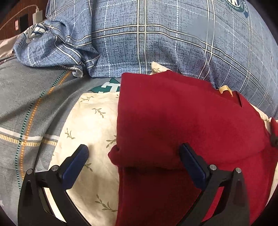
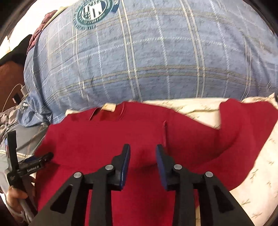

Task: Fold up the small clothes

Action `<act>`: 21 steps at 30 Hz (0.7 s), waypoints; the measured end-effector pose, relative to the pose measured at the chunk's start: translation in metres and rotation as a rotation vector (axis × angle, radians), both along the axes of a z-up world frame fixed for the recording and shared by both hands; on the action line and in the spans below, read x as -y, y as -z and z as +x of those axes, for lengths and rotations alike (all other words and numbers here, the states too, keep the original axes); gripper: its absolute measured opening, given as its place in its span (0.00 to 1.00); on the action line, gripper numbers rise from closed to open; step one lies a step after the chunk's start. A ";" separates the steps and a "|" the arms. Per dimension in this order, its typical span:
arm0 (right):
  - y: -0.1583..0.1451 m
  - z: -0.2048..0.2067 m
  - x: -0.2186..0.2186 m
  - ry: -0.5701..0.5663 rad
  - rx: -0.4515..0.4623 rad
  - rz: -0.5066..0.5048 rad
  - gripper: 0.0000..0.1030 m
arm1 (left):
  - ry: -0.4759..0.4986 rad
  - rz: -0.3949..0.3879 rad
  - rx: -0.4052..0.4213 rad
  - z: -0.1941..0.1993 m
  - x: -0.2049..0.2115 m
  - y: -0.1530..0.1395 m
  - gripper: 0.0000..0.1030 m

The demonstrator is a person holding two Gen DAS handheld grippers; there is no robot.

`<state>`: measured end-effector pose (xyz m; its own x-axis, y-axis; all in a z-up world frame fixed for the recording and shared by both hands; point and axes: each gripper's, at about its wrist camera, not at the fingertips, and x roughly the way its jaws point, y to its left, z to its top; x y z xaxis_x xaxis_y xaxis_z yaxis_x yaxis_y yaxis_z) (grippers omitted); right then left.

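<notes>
A dark red garment (image 1: 182,121) lies partly folded on a cream leaf-print cloth (image 1: 90,125). In the left wrist view its left side is folded in to a straight edge. My left gripper (image 1: 133,153) is open wide over the garment's lower left edge and holds nothing. In the right wrist view the red garment (image 2: 104,139) spreads across the middle, with a sleeve (image 2: 246,121) out to the right and a tan neck label (image 2: 108,107) at the far edge. My right gripper (image 2: 142,154) is open just above the garment's middle, empty.
A big blue plaid quilt (image 1: 156,38) bulges right behind the garment, and it fills the top of the right wrist view (image 2: 147,52). A grey striped bedsheet (image 1: 26,107) lies to the left. A white charger (image 1: 37,15) sits far left. The left hand-held gripper (image 2: 26,165) shows at the right wrist view's left edge.
</notes>
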<state>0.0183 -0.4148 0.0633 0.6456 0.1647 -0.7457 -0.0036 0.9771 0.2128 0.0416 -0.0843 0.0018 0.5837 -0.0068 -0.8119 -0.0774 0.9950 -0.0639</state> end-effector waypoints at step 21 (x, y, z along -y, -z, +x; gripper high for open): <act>0.007 -0.002 0.008 0.036 -0.008 0.013 0.43 | 0.017 0.059 0.079 -0.017 0.004 -0.025 1.00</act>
<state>0.0163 -0.4229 0.0562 0.6452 0.1511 -0.7489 0.0334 0.9737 0.2253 0.0244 -0.0886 0.0270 0.6461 0.0294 -0.7627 -0.0579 0.9983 -0.0105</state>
